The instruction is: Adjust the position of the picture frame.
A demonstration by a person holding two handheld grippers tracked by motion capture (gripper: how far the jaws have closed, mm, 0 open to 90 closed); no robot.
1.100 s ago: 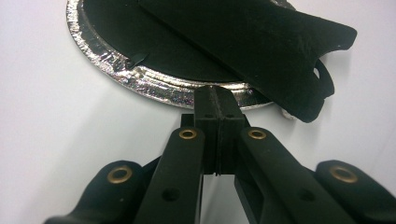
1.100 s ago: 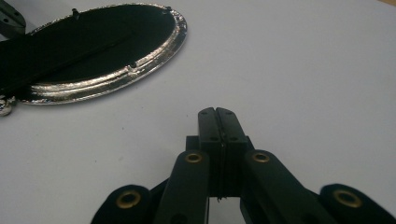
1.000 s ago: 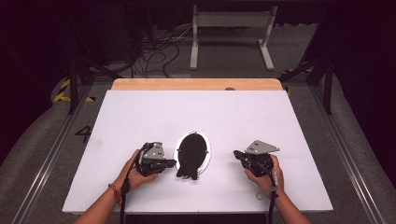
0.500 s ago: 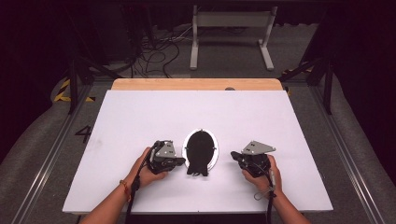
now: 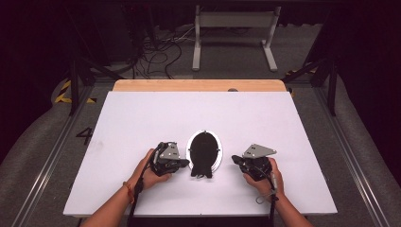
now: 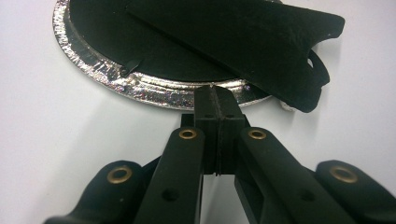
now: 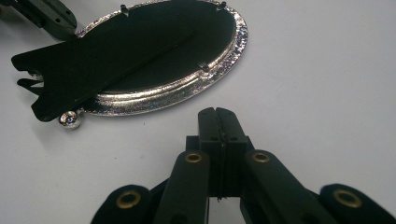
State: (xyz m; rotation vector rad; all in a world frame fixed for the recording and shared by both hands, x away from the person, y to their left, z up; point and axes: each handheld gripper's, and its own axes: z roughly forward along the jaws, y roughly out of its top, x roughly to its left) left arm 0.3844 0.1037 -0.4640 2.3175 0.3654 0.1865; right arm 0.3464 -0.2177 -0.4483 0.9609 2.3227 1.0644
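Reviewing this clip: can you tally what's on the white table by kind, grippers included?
Oval silver picture frame, lying face down with its black back and stand up: 1
Handheld grippers, both shut and holding nothing: 2, the left gripper at the frame's rim and the right gripper a little apart from it
White table itself: 1
Total: 4

Oval picture frame (image 5: 204, 151) lies face down on the white bench (image 5: 142, 118), long axis running away from me, between my two tools. Silver, shiny, textured rim (image 6: 107, 77); black back panel held by small black clips (image 7: 203, 67). The black stand flap (image 6: 243, 42) is hinged along the back and lifted a bit, its notched wide end overhanging the rim at the near end. A small silver ball foot (image 7: 70, 120) sits under that end.
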